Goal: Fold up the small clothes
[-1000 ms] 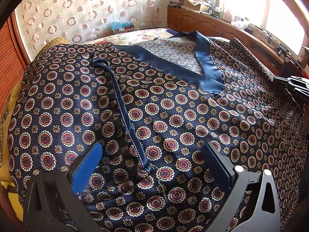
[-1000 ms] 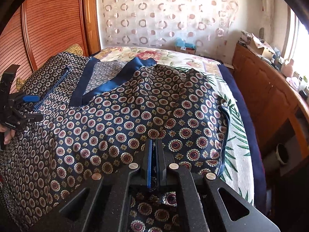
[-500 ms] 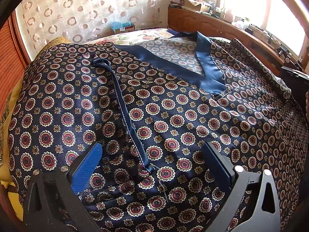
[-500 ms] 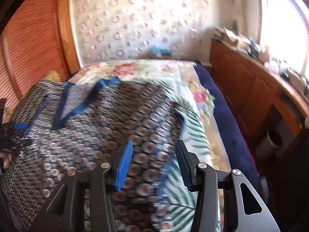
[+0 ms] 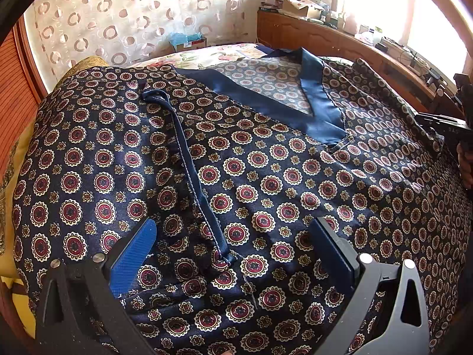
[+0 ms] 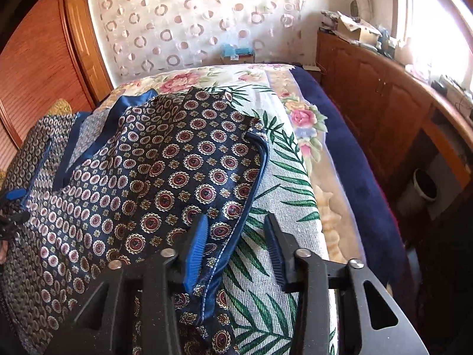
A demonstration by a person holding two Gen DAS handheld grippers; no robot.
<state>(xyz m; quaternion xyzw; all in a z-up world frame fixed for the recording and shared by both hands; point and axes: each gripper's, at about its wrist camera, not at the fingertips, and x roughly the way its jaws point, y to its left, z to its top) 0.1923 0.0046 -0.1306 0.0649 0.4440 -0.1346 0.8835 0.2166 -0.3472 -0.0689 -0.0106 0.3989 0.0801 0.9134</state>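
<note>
Blue ribbed pads, right gripper (image 6: 235, 245): your jaws stand apart and have just been narrowing; the blue-piped hem (image 6: 236, 236) of the satin garment (image 6: 165, 177) runs up between them, with no pad pressing on it. Nothing is held.

Blue pads, left gripper (image 5: 233, 254): jaws wide apart, hovering over the garment's near part, gripping nothing. The lower end of a narrow blue strap (image 5: 192, 171) lies between them on the cloth.

Garment, dark navy with red-and-cream medallions: spread across the bed, its blue V-neck band (image 5: 266, 103) beyond the strap. The right-hand hem lies over the floral bedspread (image 6: 283, 195), which shows bare past that hem.

Wooden cabinet (image 6: 384, 109): well beyond the garment's right hem, across the bedspread.

Step in hand, as judged: you are setting up a hold on the right edge, ahead of a fold.

Next move calls for: the right pads brought together squarely on the piping, taking every layer there, before you lift. Satin slips readily, so a shallow bite may lose it. Your left gripper needs its own hold, or to pin the cloth.
</note>
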